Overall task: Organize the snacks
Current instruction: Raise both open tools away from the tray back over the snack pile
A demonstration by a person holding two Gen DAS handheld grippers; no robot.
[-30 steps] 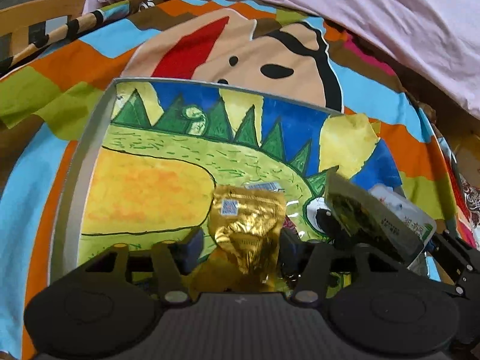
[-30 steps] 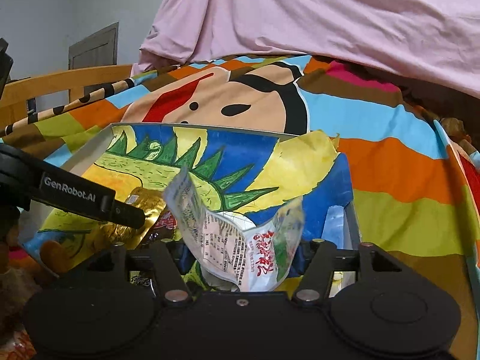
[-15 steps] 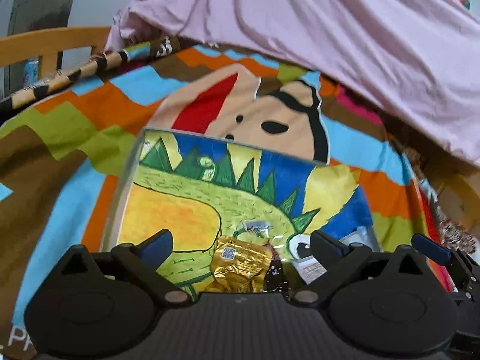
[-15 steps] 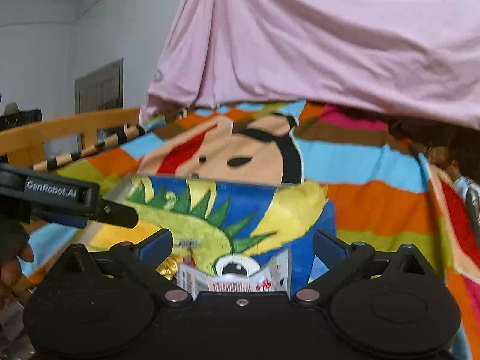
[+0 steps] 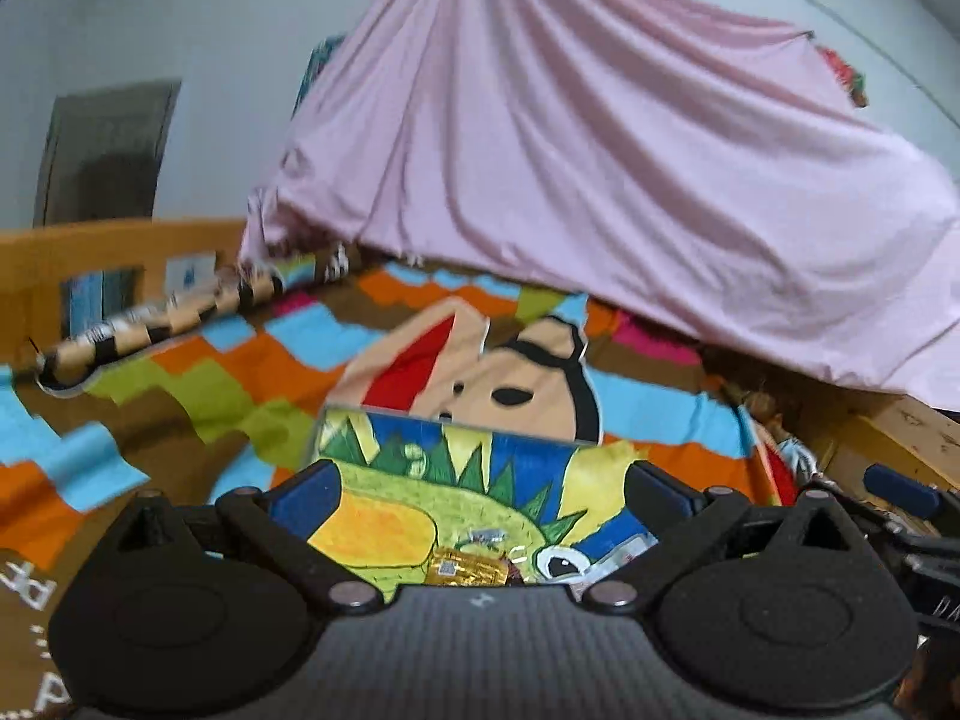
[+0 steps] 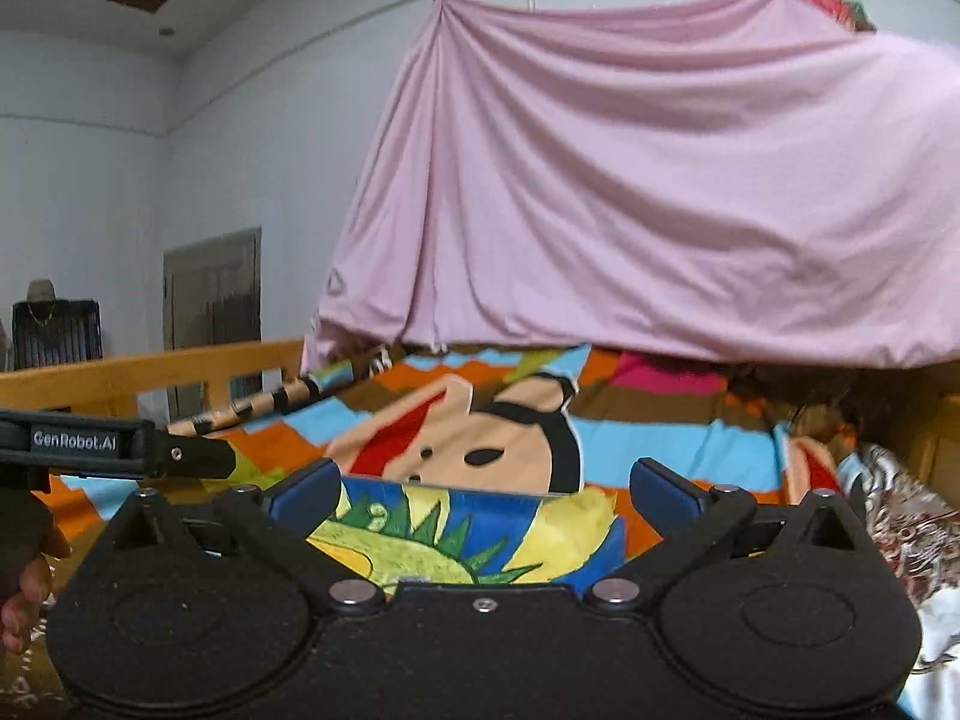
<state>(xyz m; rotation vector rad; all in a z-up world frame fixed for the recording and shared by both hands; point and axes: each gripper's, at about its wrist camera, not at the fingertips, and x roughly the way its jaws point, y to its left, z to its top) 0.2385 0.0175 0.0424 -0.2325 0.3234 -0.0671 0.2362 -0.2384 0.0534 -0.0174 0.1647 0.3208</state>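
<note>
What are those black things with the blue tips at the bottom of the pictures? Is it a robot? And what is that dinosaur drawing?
It is no robot. A person holds a black two-finger gripper in each hand, and a small camera sits on each one, looking forward along its fingers. One picture comes from the left gripper, the other from the right gripper. The blue tips are the pads that squeeze things.

Both stand wide open and hold nothing. In front of them, on the colourful striped cartoon blanket, lies a flat box painted with a green dinosaur. In the box, seen from the left camera, lies a crinkly gold foil snack packet, with a white snack packet beside it. A big pink sheet hangs behind.
</note>
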